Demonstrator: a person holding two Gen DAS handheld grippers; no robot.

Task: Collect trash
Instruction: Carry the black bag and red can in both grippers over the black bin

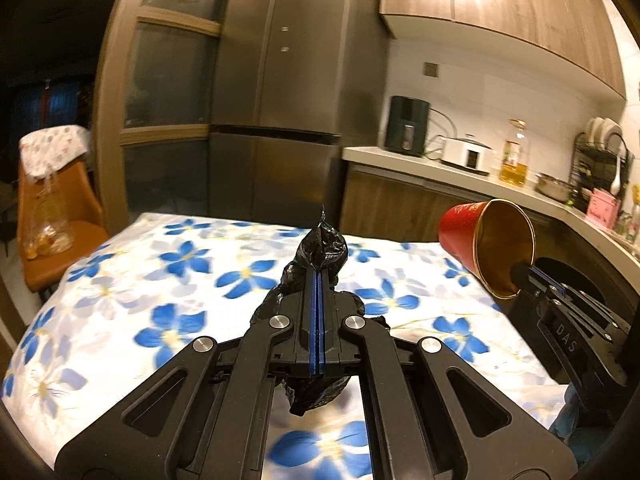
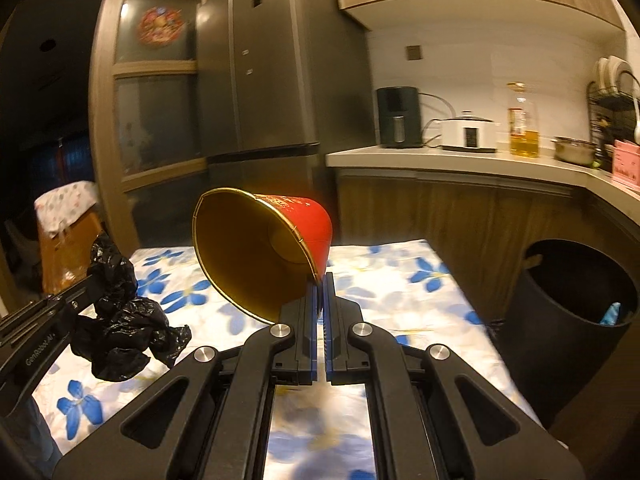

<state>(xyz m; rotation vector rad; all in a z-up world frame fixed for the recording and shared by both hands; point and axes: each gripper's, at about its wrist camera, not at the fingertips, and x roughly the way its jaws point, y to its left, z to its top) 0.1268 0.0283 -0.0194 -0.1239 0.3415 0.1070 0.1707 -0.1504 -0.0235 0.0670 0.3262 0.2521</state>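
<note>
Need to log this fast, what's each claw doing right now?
Left claw: shut on the crumpled black plastic bag.
Right claw: shut on the rim of the red paper cup.

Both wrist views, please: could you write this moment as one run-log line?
left gripper: shut on black plastic bag | right gripper: shut on red paper cup rim | both above table | black bin: right of table

Both cameras are sitting just behind their own gripper fingers, looking forward and slightly down over the floral tablecloth (image 1: 120,300) toward the refrigerator (image 1: 280,80) and the kitchen counter (image 2: 440,156). The left wrist view is catching the right gripper (image 1: 524,276) at its right edge; the right wrist view is catching the left gripper (image 2: 94,280) at lower left, plus a black bin (image 2: 568,304) at right.
</note>
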